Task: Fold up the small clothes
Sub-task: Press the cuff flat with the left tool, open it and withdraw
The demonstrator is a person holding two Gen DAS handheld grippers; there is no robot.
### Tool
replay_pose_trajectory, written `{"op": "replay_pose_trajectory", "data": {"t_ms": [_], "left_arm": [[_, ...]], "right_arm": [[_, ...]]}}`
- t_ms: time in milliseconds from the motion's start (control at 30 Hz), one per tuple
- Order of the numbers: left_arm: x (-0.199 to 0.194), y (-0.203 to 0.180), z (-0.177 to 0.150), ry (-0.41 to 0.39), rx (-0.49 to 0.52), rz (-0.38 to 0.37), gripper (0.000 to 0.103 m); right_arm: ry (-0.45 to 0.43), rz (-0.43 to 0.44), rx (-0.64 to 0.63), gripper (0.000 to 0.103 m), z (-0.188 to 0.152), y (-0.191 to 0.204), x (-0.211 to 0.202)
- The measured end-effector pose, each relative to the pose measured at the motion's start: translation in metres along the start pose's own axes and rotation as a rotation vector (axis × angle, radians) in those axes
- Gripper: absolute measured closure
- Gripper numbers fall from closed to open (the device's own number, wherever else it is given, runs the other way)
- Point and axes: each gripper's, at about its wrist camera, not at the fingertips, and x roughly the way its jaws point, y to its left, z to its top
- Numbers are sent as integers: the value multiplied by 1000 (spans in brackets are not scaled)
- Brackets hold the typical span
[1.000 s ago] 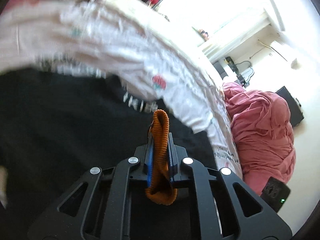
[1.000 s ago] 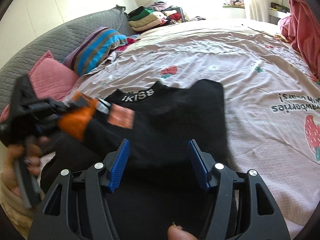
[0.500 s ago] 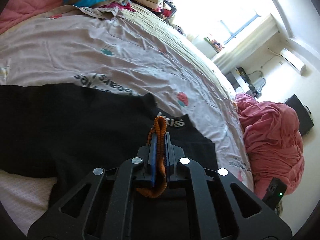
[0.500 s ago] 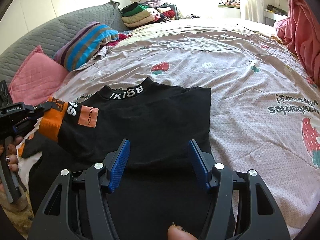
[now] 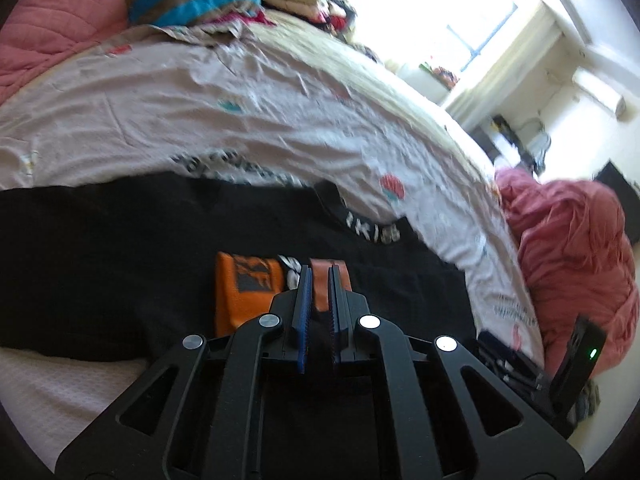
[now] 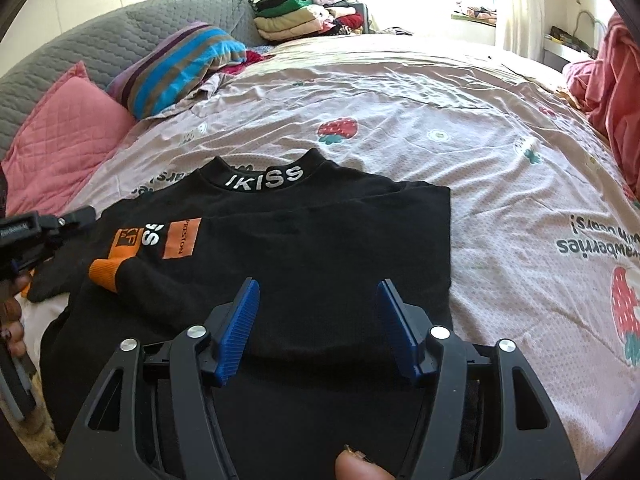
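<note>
A black shirt (image 6: 320, 232) with a white IKISS collar (image 6: 264, 178) lies flat on the bed, its right side folded in. Its left sleeve is laid across the chest, showing orange patches (image 6: 180, 238) and an orange cuff (image 6: 105, 272). My left gripper (image 5: 320, 270) hovers over that sleeve with its jaws shut and nothing between them; an orange patch (image 5: 244, 284) lies just past the tips. In the right wrist view the left gripper (image 6: 80, 218) sits at the shirt's left edge, apart from the cuff. My right gripper (image 6: 318, 284) hangs over the shirt's lower half, its jaws opening, gripping nothing.
The strawberry-print sheet (image 6: 400, 120) covers the bed. A pink pillow (image 6: 60, 136), a striped pillow (image 6: 176, 64) and a pile of folded clothes (image 6: 296, 16) sit at the grey headboard (image 6: 100, 32). A pink-red blanket (image 6: 612, 80) heaps at the right. A hand (image 6: 12, 320) holds the left gripper.
The left gripper carried the sleeve over the shirt and the orange cuff is now out of its jaws, lying on the black fabric. The right gripper has edged forward, its jaws slightly wider.
</note>
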Motion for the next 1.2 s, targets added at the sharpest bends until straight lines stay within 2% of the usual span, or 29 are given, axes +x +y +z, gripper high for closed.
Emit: {"op": "replay_pose_trajectory", "data": {"t_ms": [133, 200, 300, 367, 433, 567, 767, 833, 900, 1000, 1100, 1200], "left_arm": [[23, -10, -19, 76, 55, 20, 101], [31, -10, -27, 107, 69, 44, 94], [43, -3, -39, 148, 84, 85, 93], [43, 2, -44, 139, 77, 74, 93], [41, 3, -46, 134, 76, 69, 93], [40, 1, -47, 131, 86, 79, 93], [36, -3, -48, 123, 88, 72, 89], [32, -5, -48, 118, 92, 66, 85], [28, -7, -48, 113, 92, 57, 79], [20, -12, -48, 105, 105, 49, 69], [13, -18, -48, 96, 128, 61, 44], [5, -17, -46, 79, 129, 69, 41]], "right_arm": [[7, 3, -14, 39, 1, 5, 4], [15, -4, -20, 35, 0, 6, 6], [34, -8, -10, 31, -3, 2, 9], [50, -12, 7, 30, -6, -3, 12], [75, -29, 23, 23, -9, -8, 17], [141, -43, 61, 23, -16, -19, 29], [108, -17, 60, 20, -15, -13, 19], [91, -9, 65, 18, -15, -13, 14], [71, -3, 70, 9, -14, -12, 8], [53, 4, 80, 8, -12, -12, 1], [39, 11, 92, 7, -10, -11, -3], [28, 17, 104, 5, -8, -10, -7]]}}
